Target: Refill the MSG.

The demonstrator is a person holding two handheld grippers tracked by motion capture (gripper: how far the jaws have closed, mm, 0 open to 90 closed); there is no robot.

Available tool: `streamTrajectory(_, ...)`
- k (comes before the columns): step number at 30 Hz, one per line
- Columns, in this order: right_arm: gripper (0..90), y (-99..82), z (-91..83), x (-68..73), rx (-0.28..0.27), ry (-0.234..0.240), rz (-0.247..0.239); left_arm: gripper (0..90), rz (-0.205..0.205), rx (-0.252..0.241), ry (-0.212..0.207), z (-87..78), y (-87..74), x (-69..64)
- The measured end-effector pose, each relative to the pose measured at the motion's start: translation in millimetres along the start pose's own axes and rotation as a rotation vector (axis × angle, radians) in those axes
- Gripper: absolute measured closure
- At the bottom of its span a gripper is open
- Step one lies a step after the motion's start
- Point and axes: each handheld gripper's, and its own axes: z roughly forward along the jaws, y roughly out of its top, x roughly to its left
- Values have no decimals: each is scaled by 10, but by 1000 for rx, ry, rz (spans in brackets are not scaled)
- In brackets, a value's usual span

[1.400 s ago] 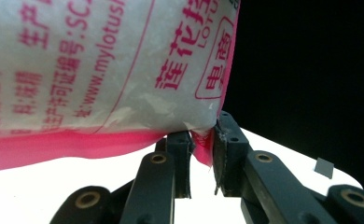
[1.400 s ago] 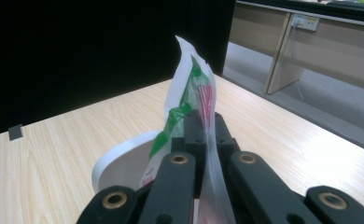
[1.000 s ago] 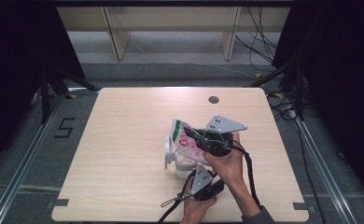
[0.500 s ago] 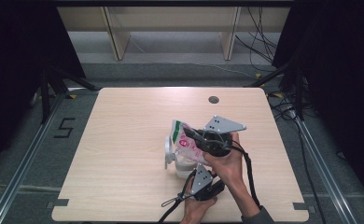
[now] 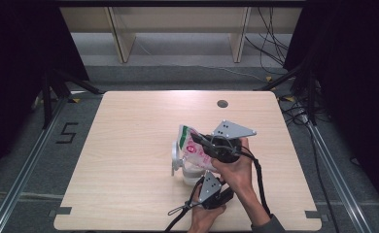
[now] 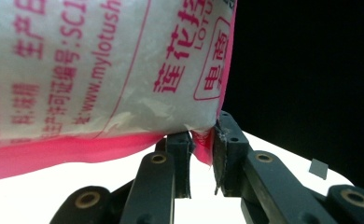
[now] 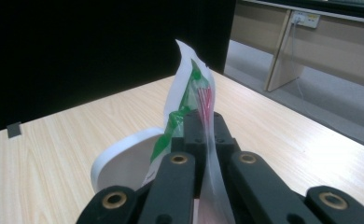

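A plastic bag point(image 5: 191, 145) printed in pink and green, with white contents, is held tilted above a white container point(image 5: 179, 164) near the table's middle front. My right gripper point(image 5: 200, 141) is shut on the bag's upper edge point(image 7: 199, 100), and the thin film stands up between its jaws. My left gripper point(image 5: 204, 173) comes from below and is shut on the bag's pink bottom corner point(image 6: 201, 145). In the left gripper view the bag point(image 6: 91, 70) with red lettering hangs close overhead. The container's white round rim point(image 7: 117, 156) lies just beyond the right gripper point(image 7: 201, 122).
The light wooden table point(image 5: 129, 126) has a dark round hole point(image 5: 222, 103) near its far edge. Cables trail from both grippers toward the front edge. Shelving legs and a grey floor lie beyond the table. Dark curtains flank both sides.
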Motion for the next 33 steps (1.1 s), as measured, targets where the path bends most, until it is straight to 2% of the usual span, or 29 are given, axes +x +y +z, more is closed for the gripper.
streamTrajectory(3,900,-1,14,19,-7,14,-2,779,0,-7,-5,9,4,-5)
streamTrajectory(4,900,2,4,24,1,5,4,779,8,2,-1,3,5,-1)
streamTrajectory(5,900,1,11,23,-8,17,16,779,7,0,-2,3,5,0)
streamTrajectory(9,900,0,-1,51,14,-1,24,780,-2,-11,-7,21,3,-5)
streamTrajectory(10,900,0,-1,51,14,-1,24,780,1,-12,-3,18,2,-8)
streamTrajectory(11,900,5,3,31,11,-3,1,780,3,-12,-1,17,3,-6)
streamTrajectory(14,900,3,5,24,6,-1,-5,780,1,-11,-1,22,4,-10)
streamTrajectory(15,900,2,6,40,9,5,7,780,2,-11,0,23,9,-14)
streamTrajectory(20,900,16,-10,13,-1,-4,-5,780,15,-11,5,37,18,-16)
streamTrajectory(22,900,16,-13,22,5,5,11,780,15,-14,3,43,22,-21)
streamTrajectory(26,900,21,-13,10,-4,7,10,780,27,-10,2,63,42,-18)
streamTrajectory(27,900,26,-31,13,-3,-10,22,780,24,-18,1,70,47,-21)
streamTrajectory(30,900,46,-39,-16,-11,-4,0,780,34,-11,4,73,65,-23)
streamTrajectory(33,900,57,-43,-6,-9,-3,8,780,24,-22,1,84,73,-23)
